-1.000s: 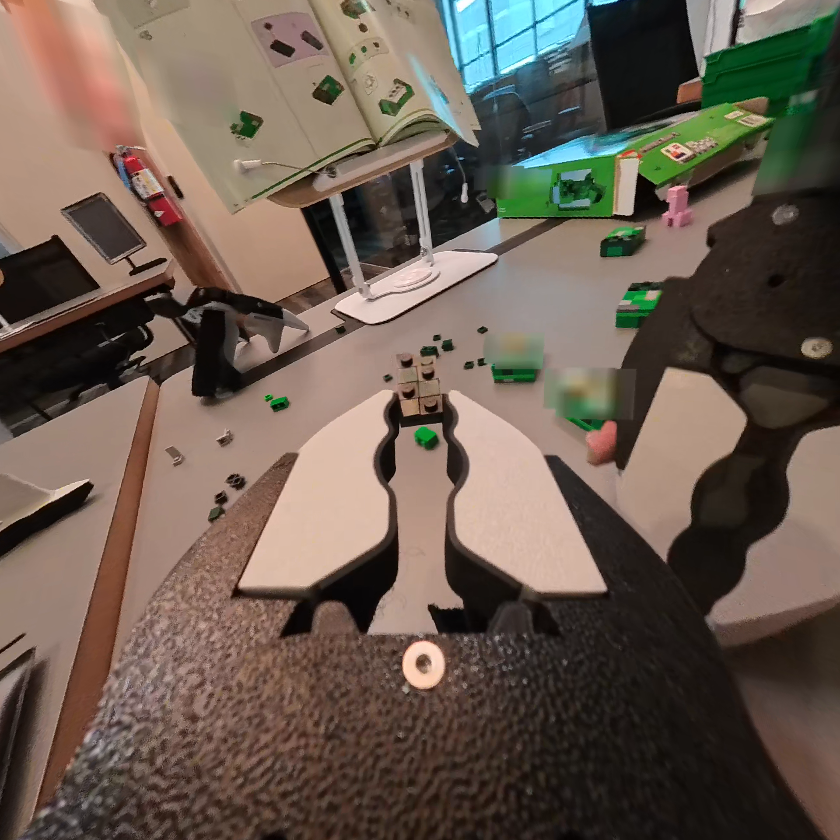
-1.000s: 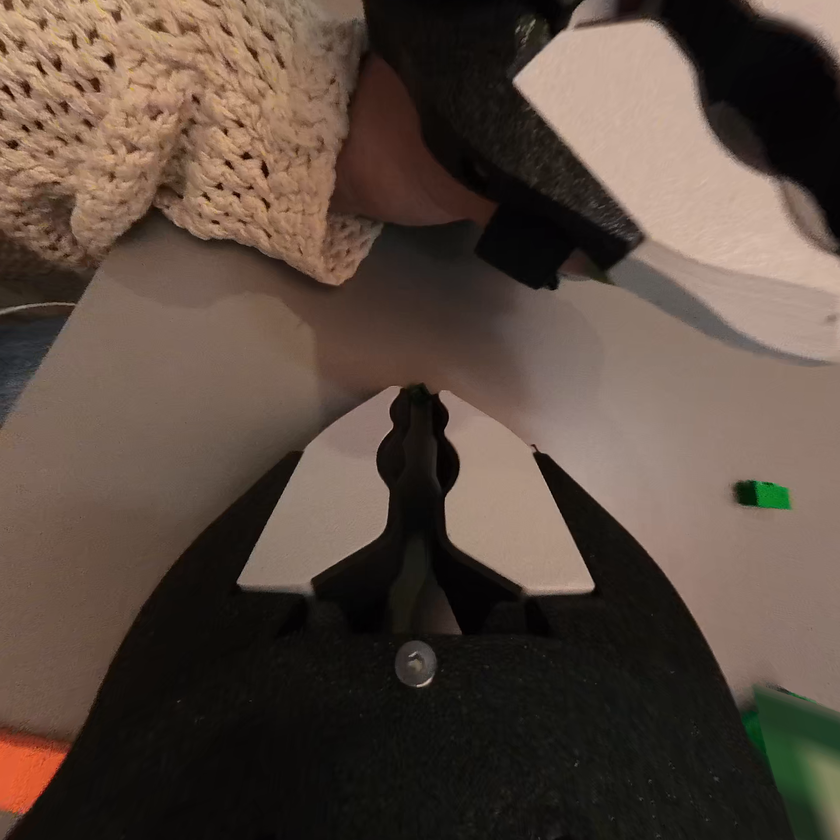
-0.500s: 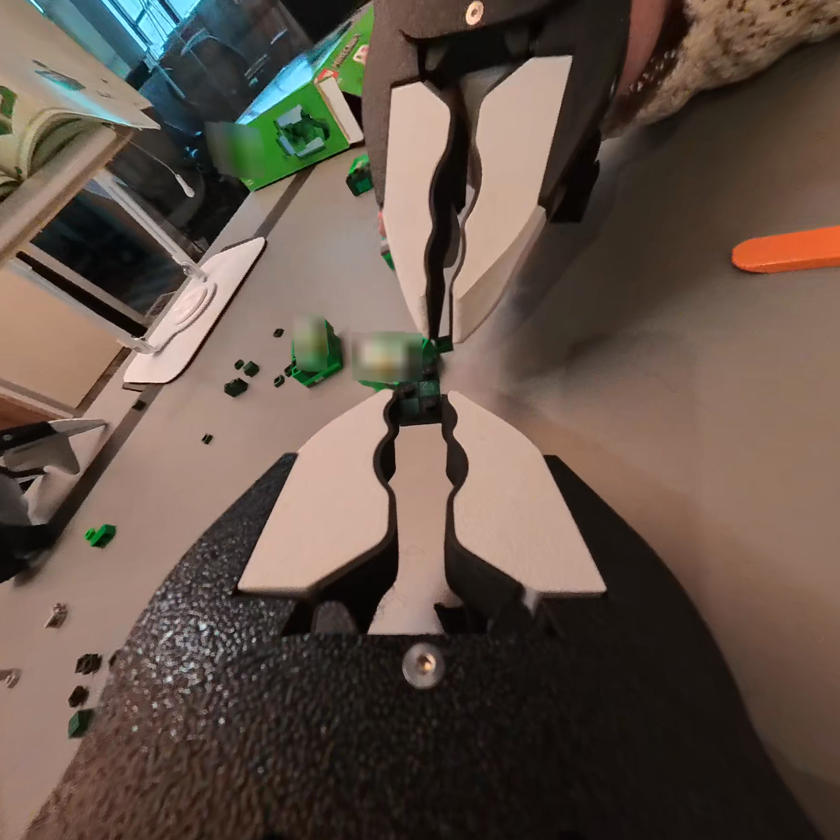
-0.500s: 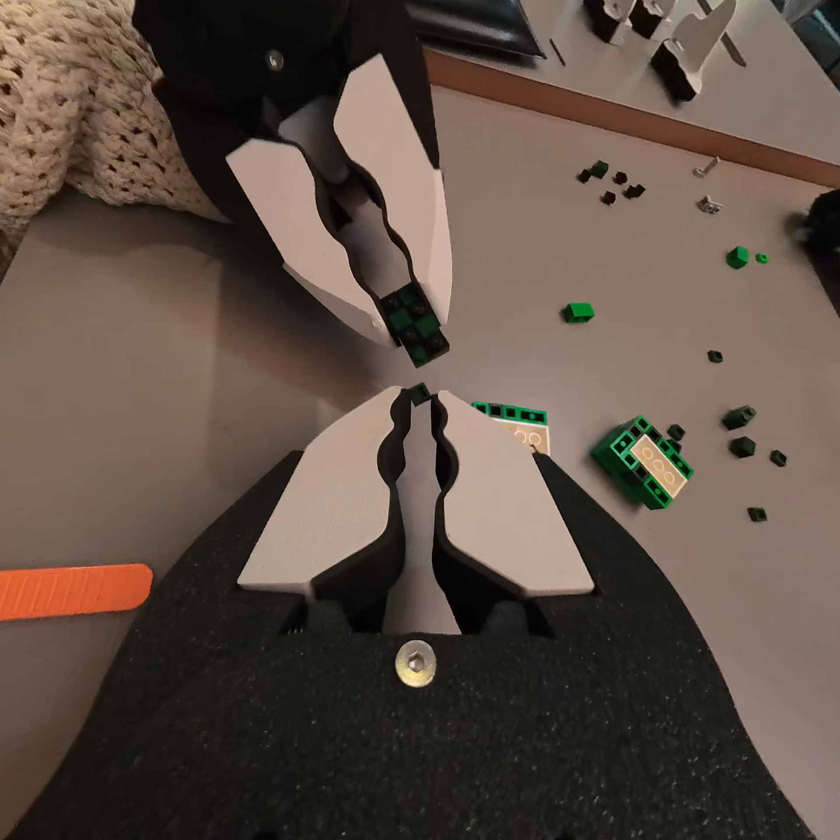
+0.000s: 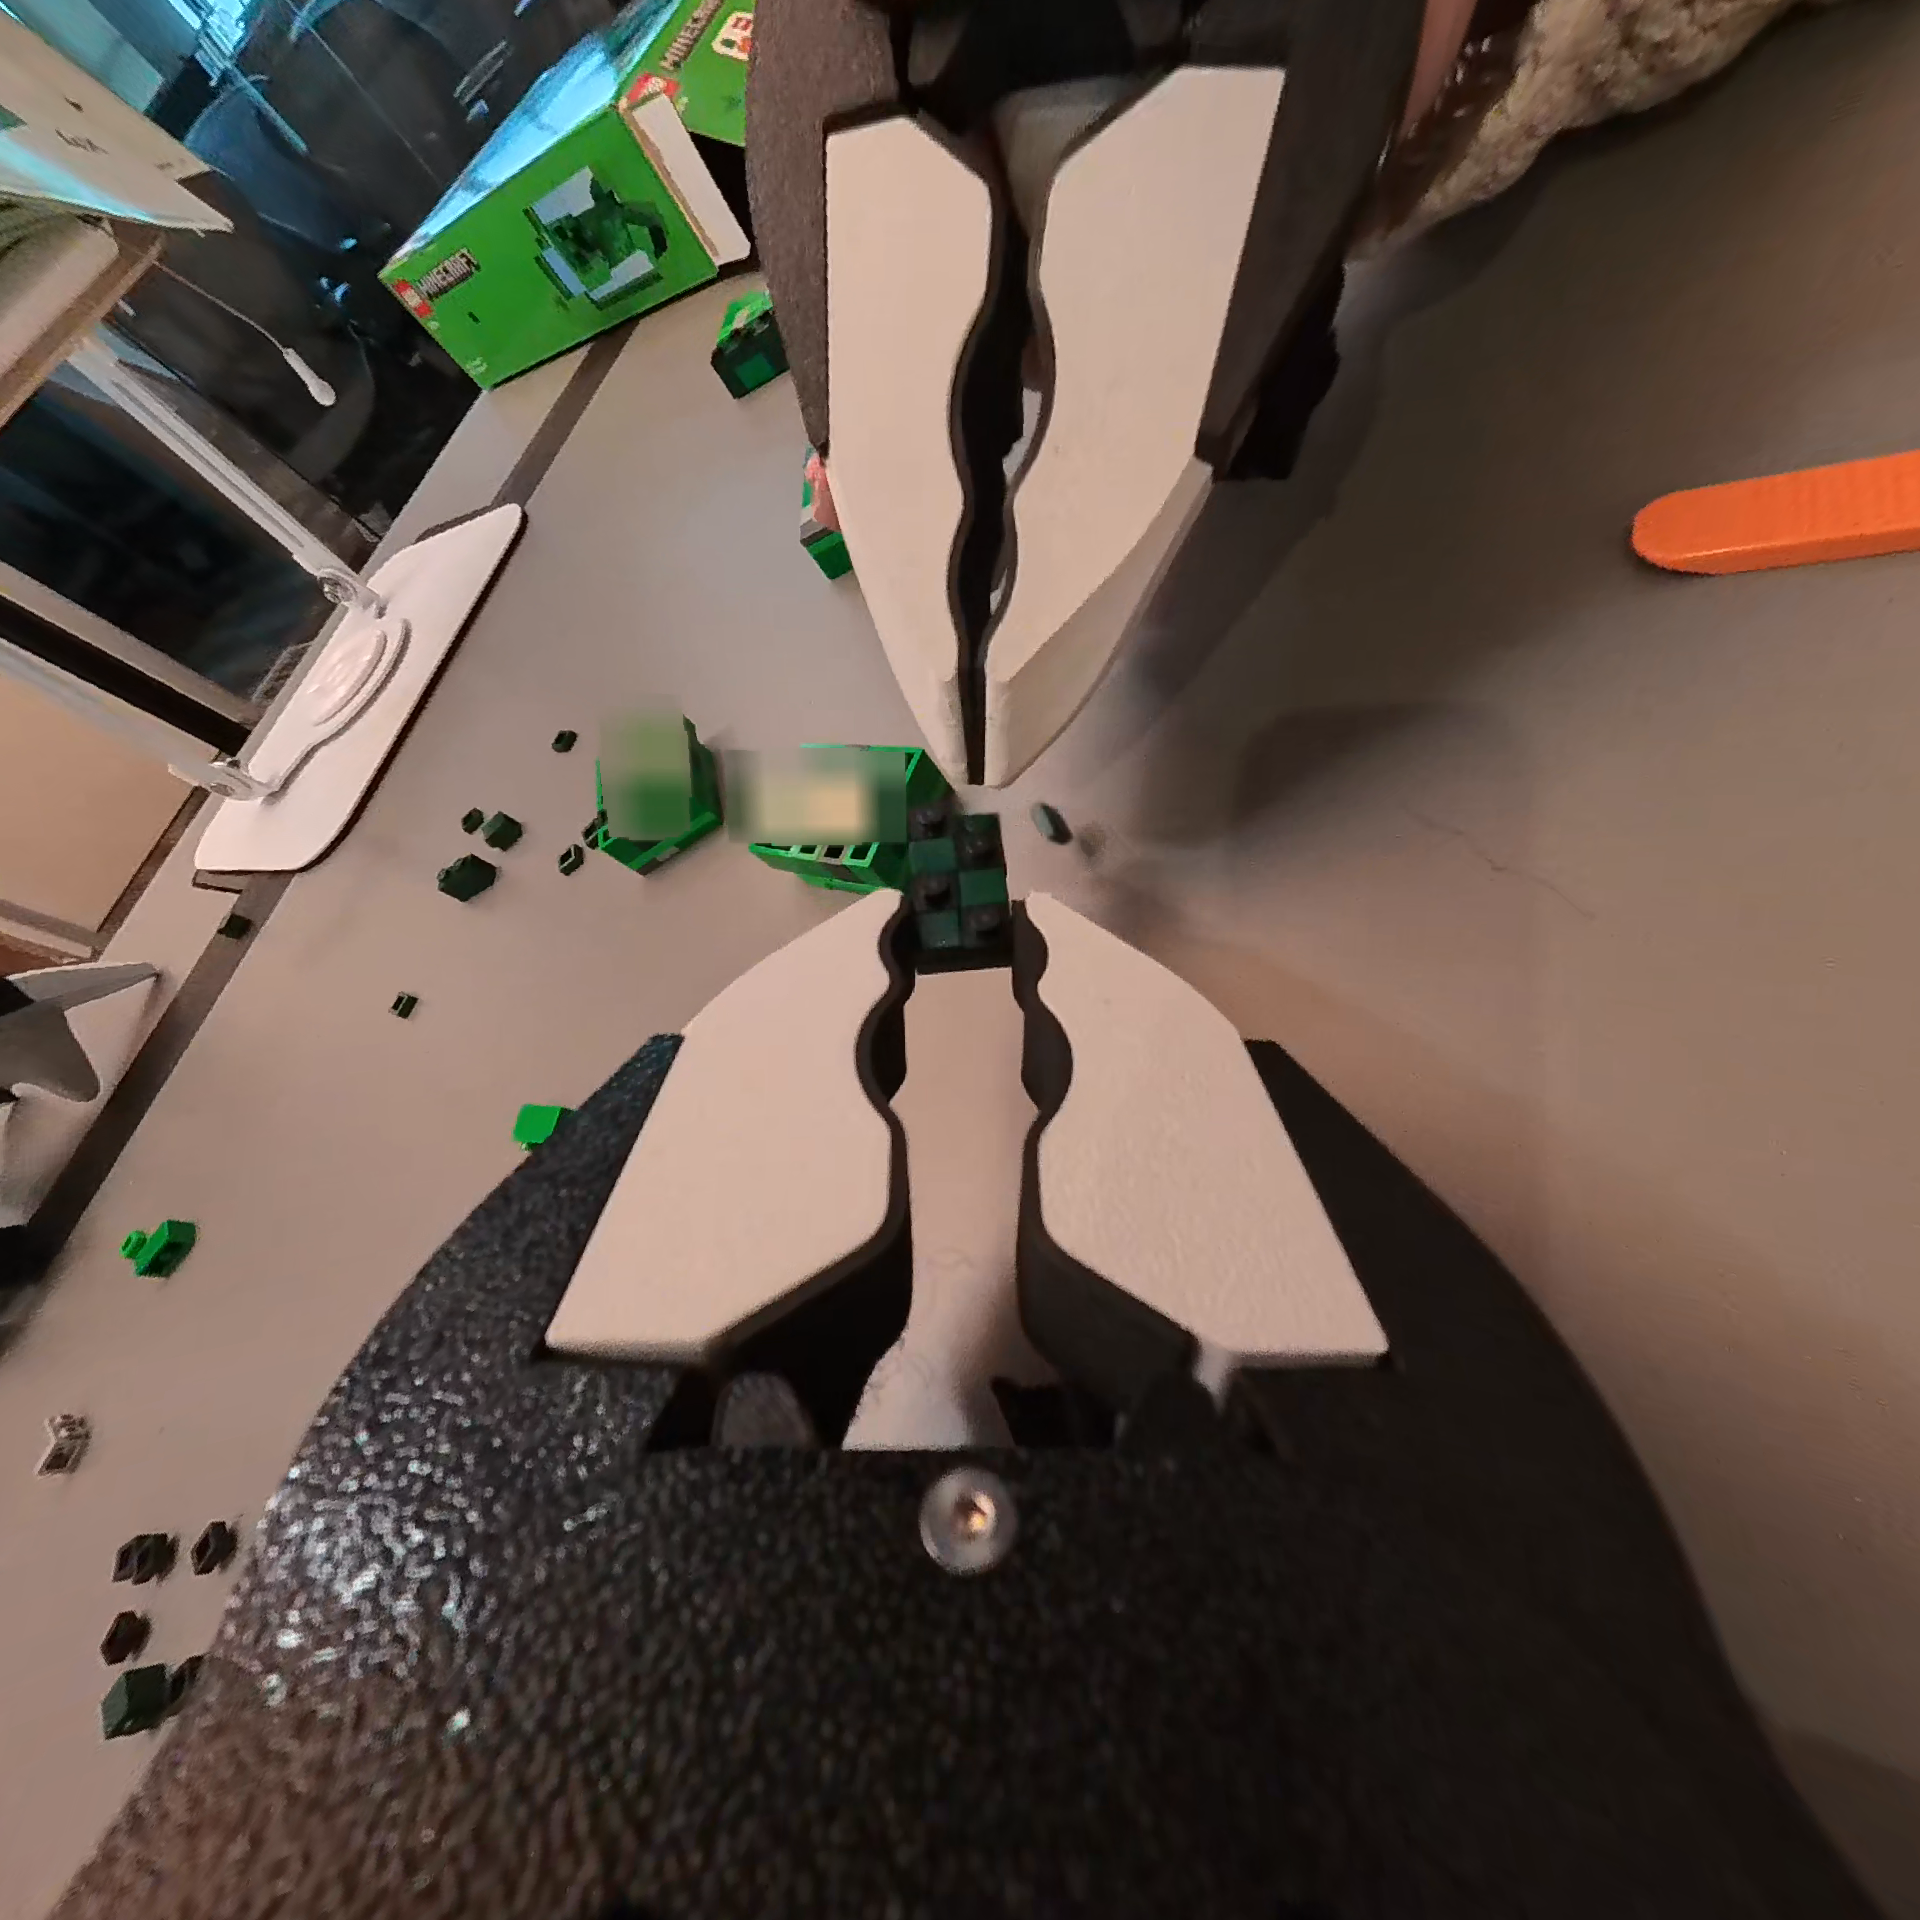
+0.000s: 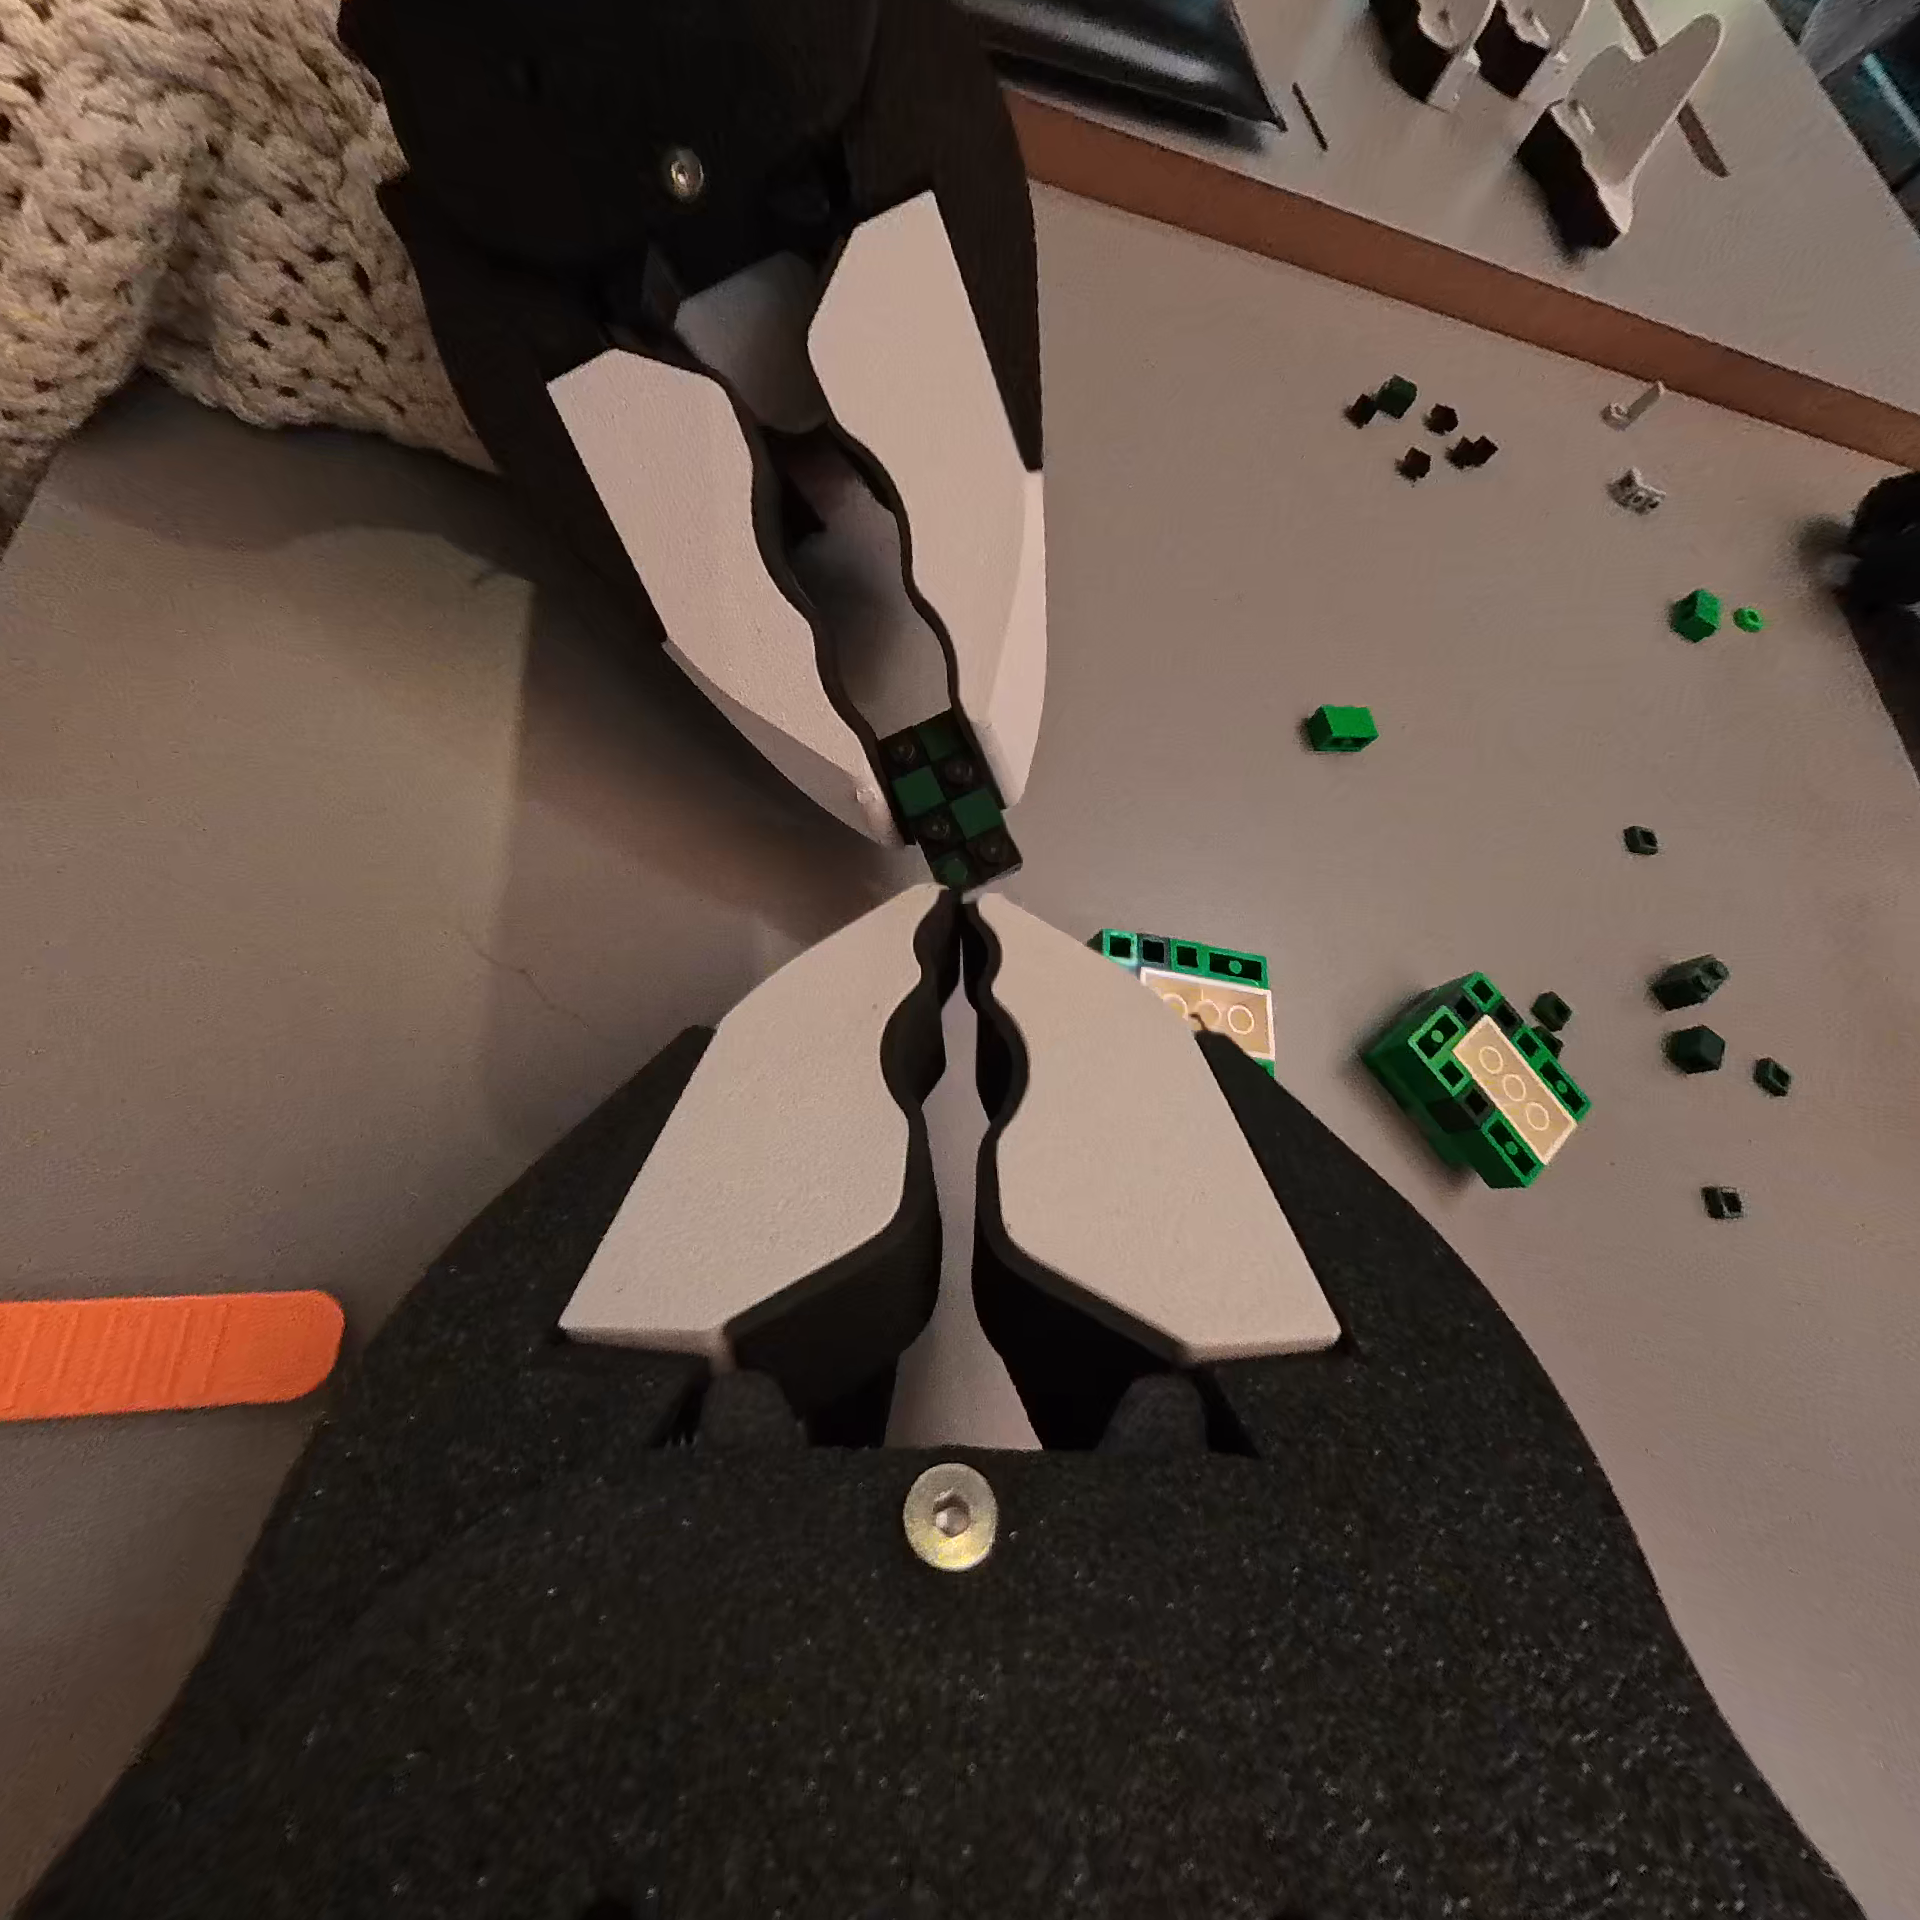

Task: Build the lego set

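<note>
Left wrist view: small piece loose beside the checkered block.
Left claw grips block; right claw, now closed & empty at 12 o'clock, dropped dark piece at 1 — likely needs re-pick off tabletop.

We see our left tool clamping a green-and-black checkered block; the right tool, tips together, points at it.

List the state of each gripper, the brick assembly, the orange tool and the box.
Left gripper: shut on checkered green brick assembly, held off the table.
Right gripper: shut, tips at the assembly's end.
Orange brick separator: lying flat, untouched.
Green set box: lying on table, end flap open.
</note>
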A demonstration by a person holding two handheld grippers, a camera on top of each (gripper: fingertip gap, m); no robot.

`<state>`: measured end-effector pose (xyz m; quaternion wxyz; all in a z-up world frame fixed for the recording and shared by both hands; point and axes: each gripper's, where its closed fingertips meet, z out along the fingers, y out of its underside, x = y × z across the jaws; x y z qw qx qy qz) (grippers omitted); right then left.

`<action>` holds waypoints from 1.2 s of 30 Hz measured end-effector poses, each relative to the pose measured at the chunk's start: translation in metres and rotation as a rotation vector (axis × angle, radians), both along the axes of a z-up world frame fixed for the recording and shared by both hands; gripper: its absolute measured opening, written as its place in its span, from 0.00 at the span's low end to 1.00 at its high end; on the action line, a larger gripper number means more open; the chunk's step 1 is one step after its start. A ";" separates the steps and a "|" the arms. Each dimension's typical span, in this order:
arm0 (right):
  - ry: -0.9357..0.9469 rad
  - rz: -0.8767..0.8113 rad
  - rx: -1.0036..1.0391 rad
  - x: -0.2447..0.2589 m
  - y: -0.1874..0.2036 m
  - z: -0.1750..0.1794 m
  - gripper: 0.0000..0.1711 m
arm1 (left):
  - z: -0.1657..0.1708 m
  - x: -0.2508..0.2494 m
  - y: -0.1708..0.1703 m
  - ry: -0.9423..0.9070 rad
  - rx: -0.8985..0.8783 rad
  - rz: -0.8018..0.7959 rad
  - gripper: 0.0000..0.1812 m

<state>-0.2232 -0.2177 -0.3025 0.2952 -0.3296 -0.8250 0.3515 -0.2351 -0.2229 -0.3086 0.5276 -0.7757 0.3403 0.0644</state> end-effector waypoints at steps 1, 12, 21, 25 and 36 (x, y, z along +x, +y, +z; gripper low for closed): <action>-0.002 -0.003 0.004 0.000 0.002 -0.001 0.00 | 0.000 -0.001 0.000 0.000 0.002 0.008 0.09; -0.115 0.071 -0.096 0.008 -0.001 -0.020 0.08 | 0.007 -0.022 0.004 0.016 0.048 0.137 0.09; -0.177 0.242 -0.060 -0.001 -0.013 -0.027 0.09 | 0.020 -0.017 -0.003 -0.168 0.065 0.070 0.09; -0.227 0.272 -0.060 -0.005 -0.014 -0.030 0.09 | 0.023 -0.017 -0.006 -0.232 0.046 0.064 0.09; -0.242 0.273 -0.026 0.005 -0.009 -0.032 0.04 | 0.021 -0.014 -0.007 -0.361 -0.050 0.070 0.09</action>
